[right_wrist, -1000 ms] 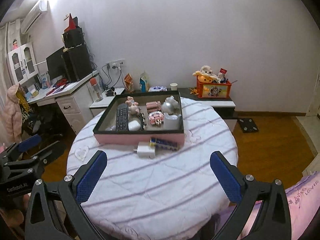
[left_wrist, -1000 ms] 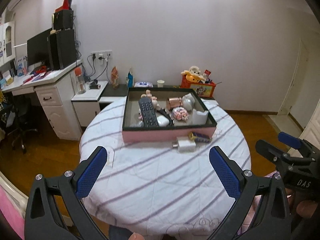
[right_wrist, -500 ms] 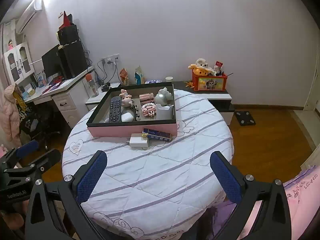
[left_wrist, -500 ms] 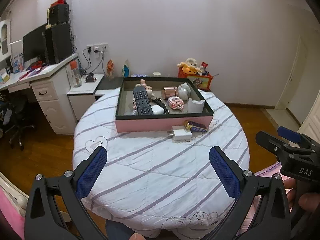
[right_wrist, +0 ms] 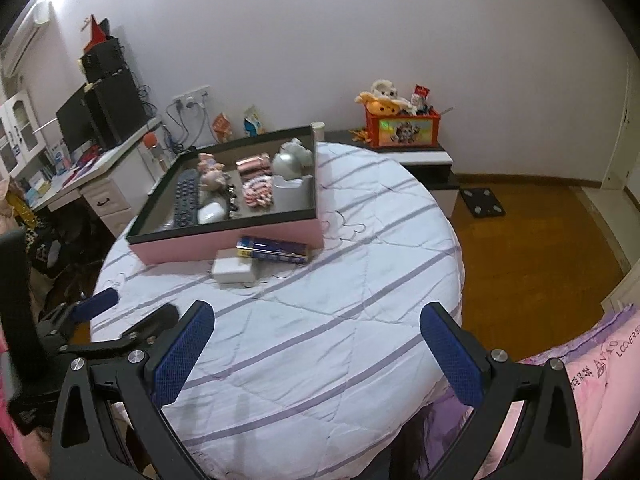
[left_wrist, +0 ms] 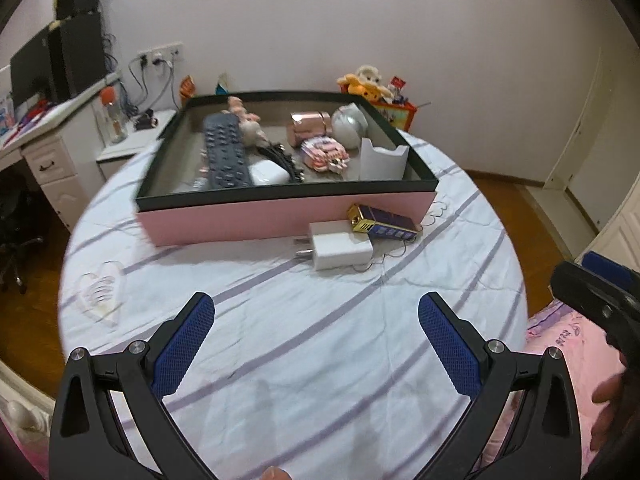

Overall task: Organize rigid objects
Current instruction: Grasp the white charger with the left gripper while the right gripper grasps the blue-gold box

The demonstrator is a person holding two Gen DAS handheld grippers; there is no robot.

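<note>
A pink box with a black rim (left_wrist: 280, 222) (right_wrist: 224, 236) sits at the far side of a round table under a striped white cloth (left_wrist: 304, 344) (right_wrist: 320, 320). It holds a remote (left_wrist: 226, 152), a white case, a pink block toy and other small items. In front of the box lie a white charger plug (left_wrist: 340, 250) (right_wrist: 234, 270) and a blue-and-gold rectangular object (left_wrist: 382, 226) (right_wrist: 276, 249). My left gripper (left_wrist: 316, 340) is open and empty over the near cloth. My right gripper (right_wrist: 316, 344) is open and empty, also short of both objects.
A white desk with a monitor and speakers (right_wrist: 100, 120) stands at the left. A low cabinet with an orange toy box (right_wrist: 402, 130) stands behind the table. Wooden floor (right_wrist: 540, 248) lies to the right, pink bedding (right_wrist: 592, 380) at the near right.
Both grippers have moved forward and tilted down toward the table; the box, charger and blue object now appear nearer and larger. Both stay open and empty.
</note>
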